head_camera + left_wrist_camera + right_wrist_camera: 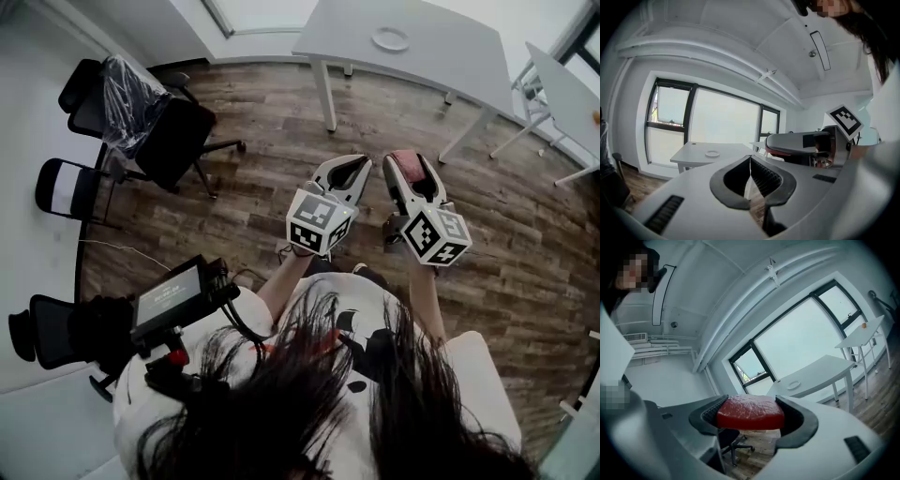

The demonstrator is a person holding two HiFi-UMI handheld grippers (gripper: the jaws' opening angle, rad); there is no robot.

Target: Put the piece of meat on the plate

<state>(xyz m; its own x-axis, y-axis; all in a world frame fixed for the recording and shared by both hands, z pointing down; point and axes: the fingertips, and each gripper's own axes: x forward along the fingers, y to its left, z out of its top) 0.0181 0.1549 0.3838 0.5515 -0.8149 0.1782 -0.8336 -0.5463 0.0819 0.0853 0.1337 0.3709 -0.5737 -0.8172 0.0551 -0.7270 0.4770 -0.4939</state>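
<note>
The right claw (412,176), in the centre of the head view, is clamped on the piece of meat (404,159), and the left claw (345,169) just beside it has its jaws pressed together on nothing. Both hang over bare wooden floor (281,141), with open room ahead up to the white table (441,70) at the top. The plate (390,39) lies there, well apart from the meat, and office chairs (150,131) crowd the left edge.

An office — white desks (441,52), black swivel chairs (178,141) on a wood-plank floor (272,122), and a wide dark-framed window (724,122) along one wall.
</note>
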